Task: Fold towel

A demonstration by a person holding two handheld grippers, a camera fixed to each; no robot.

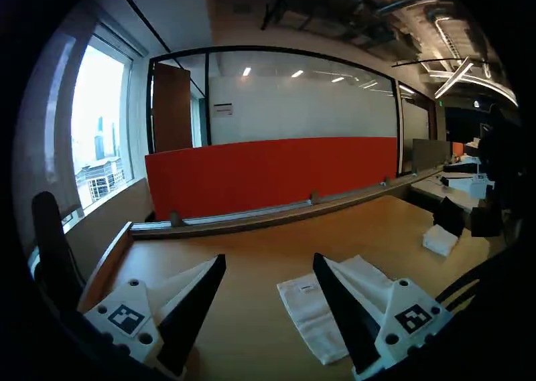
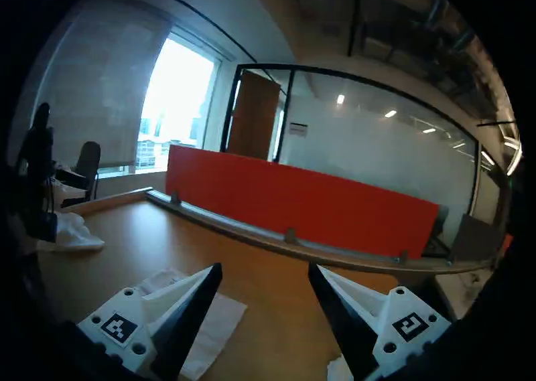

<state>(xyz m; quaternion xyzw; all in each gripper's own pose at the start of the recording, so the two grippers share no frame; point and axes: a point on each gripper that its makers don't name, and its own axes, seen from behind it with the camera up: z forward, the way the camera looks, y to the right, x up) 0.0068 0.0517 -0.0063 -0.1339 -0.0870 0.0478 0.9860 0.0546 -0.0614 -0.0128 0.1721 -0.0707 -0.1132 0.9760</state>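
1. The left gripper [image 1: 268, 256] has its claw spread wide. The two dark fingers are well apart, nothing is between them, and bare wood shows through the gap.
2. In the left gripper view, the towel [image 1: 309, 309] lies flat on the wooden table [image 1: 261, 247]. It is low and right of centre, and the claw's right finger covers part of it.
3. The towel is white, a long strip with a soft, lightly ribbed look. A small sewn tag [image 1: 308, 288] sits near its far end, and its near end runs towards the bottom edge.
4. Farther off to the right, a small folded white cloth [image 1: 439, 240] rests on the same table, just beside dark objects too dim to make out.
5. The right gripper [image 2: 264, 267] is also wide open and holds nothing. The tabletop is visible between its fingertips.
6. In the right gripper view, the towel [image 2: 222, 319] lies flat and pale under and beside the claw's left finger, its corner reaching towards the gap.
7. A crumpled white cloth [image 2: 75, 237] sits at the far left of that view. A scrap of white also shows at the bottom by the right finger; what it is cannot be told.
8. A red partition [image 1: 268, 173] runs along the table's far edge, and a bright window [image 1: 100, 126] is to the left.
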